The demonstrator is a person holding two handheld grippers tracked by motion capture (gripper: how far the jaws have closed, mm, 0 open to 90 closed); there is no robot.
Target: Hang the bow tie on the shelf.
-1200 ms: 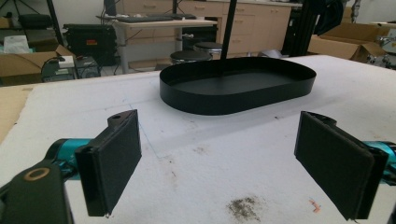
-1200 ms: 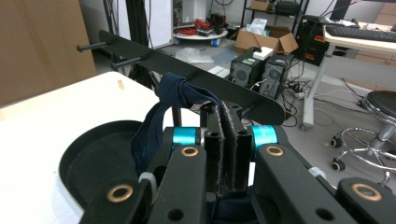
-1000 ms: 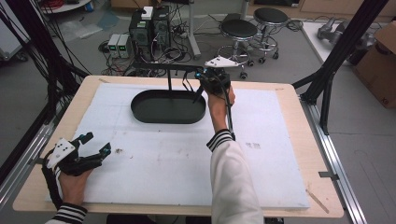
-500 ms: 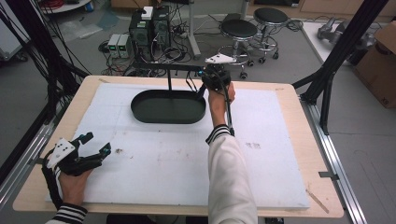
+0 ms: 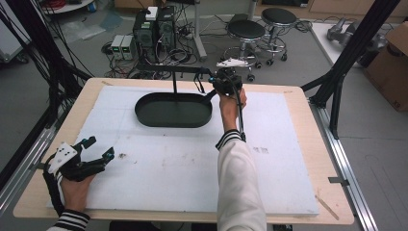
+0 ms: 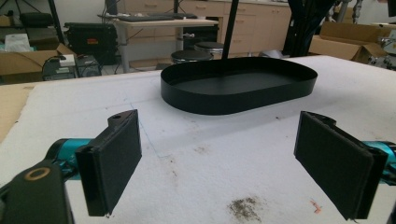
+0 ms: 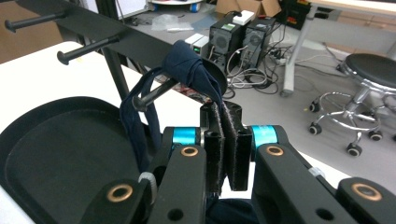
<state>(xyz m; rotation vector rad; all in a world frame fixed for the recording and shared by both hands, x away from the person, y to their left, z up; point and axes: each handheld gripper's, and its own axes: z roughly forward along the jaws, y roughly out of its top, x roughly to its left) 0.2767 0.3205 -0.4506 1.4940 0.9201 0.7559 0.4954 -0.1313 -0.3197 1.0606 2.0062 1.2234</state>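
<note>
A dark blue cloth [image 7: 191, 65] is looped over a peg [image 7: 154, 93] of the black rack [image 5: 178, 71], which stands over the black oval tray [image 5: 144, 118]. My right gripper [image 5: 222, 83] is at the rack's right end. Its pads [image 7: 215, 140] are pressed together, shut on the cloth's lower part, and more blue fabric shows under the jaws. In the right gripper view the gripper [image 7: 223, 109] sits just below the peg. My left gripper [image 5: 101, 146] rests at the front left of the table. It is open [image 6: 219, 140], with nothing between its pads, and faces the tray [image 6: 233, 95].
A white foam sheet [image 5: 183, 168] covers the wooden tabletop. Two more bare pegs [image 7: 88, 49] stick out of the rack bar. Beyond the far edge are stools [image 5: 245, 31], computer boxes [image 5: 154, 29] and cables. Black frame posts [image 5: 337, 82] stand at the table's sides.
My right hand has edged slightly toward the rack with the cloth still in its jaws. The left hand has stayed put.
</note>
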